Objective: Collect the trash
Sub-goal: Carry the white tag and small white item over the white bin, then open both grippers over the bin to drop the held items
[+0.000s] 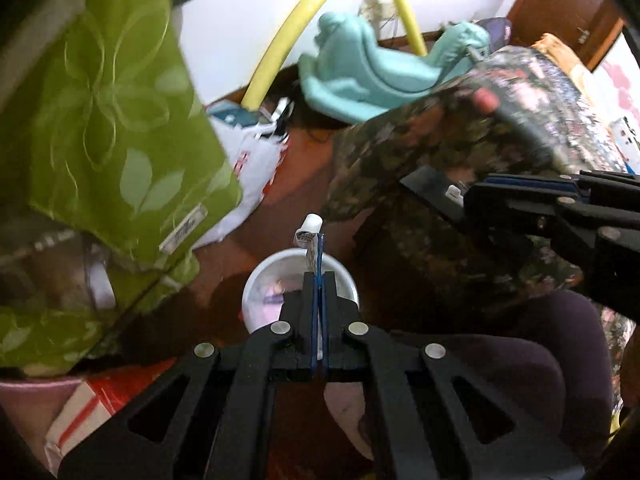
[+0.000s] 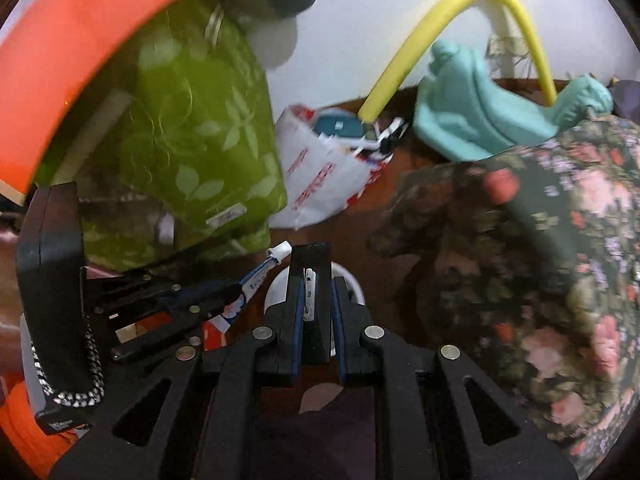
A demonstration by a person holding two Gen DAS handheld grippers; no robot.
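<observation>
My left gripper (image 1: 318,280) is shut on a flattened blue-and-white tube with a white cap (image 1: 312,236). It holds the tube above a white cup (image 1: 260,292) on the brown floor. The tube also shows in the right wrist view (image 2: 256,280), at the left, in the left gripper (image 2: 236,286). My right gripper (image 2: 311,276) is shut on a thin black block with a white piece (image 2: 310,280), above the same white cup (image 2: 356,286). In the left wrist view the right gripper (image 1: 440,188) comes in from the right.
A green leaf-print bag (image 1: 112,120) hangs at the left. A white plastic bag (image 1: 248,168), a yellow hose (image 1: 280,44) and a teal toy (image 1: 360,76) lie behind. Floral fabric (image 2: 540,260) fills the right. An orange band (image 2: 80,48) curves at upper left.
</observation>
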